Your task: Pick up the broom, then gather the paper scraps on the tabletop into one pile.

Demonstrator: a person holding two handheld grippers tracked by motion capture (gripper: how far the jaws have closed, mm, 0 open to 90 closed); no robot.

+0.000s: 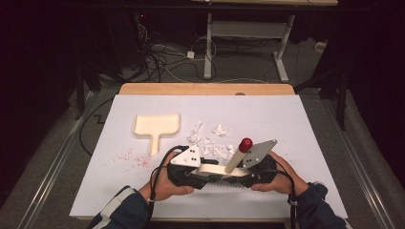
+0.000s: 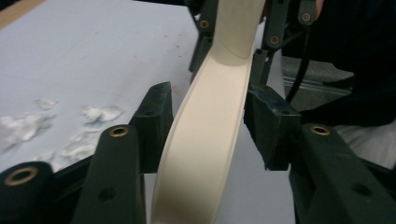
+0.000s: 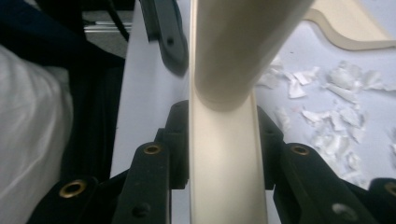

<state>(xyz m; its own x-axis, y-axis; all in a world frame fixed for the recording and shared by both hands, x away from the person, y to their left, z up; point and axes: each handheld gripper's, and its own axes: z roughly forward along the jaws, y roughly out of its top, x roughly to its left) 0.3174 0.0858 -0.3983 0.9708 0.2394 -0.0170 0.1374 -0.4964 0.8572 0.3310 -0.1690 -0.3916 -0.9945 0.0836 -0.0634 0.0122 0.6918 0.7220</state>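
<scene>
R hand-held gripper (image 3: pixel 223 154) pinching the cream brush (image 1: pixel 217 170) across its back; L hand-held gripper (image 2: pixel 205 126) spread, jaws just off it. Brush lies crosswise betw. both (red-tipped handle (image 1: pixel 239 153) angled up), near worktop (image 1: pixel 296 124) front edge.

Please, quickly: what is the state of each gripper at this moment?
Left gripper: open, jaws apart from the cream brush that lies between them.
Right gripper: shut on the cream brush.

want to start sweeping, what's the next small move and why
Probably ease the left hand-held gripper back off the brush: the right hand-held gripper clamps it, the left's jaws look slack, and the paper scraps lie beside the dustpan.
</scene>
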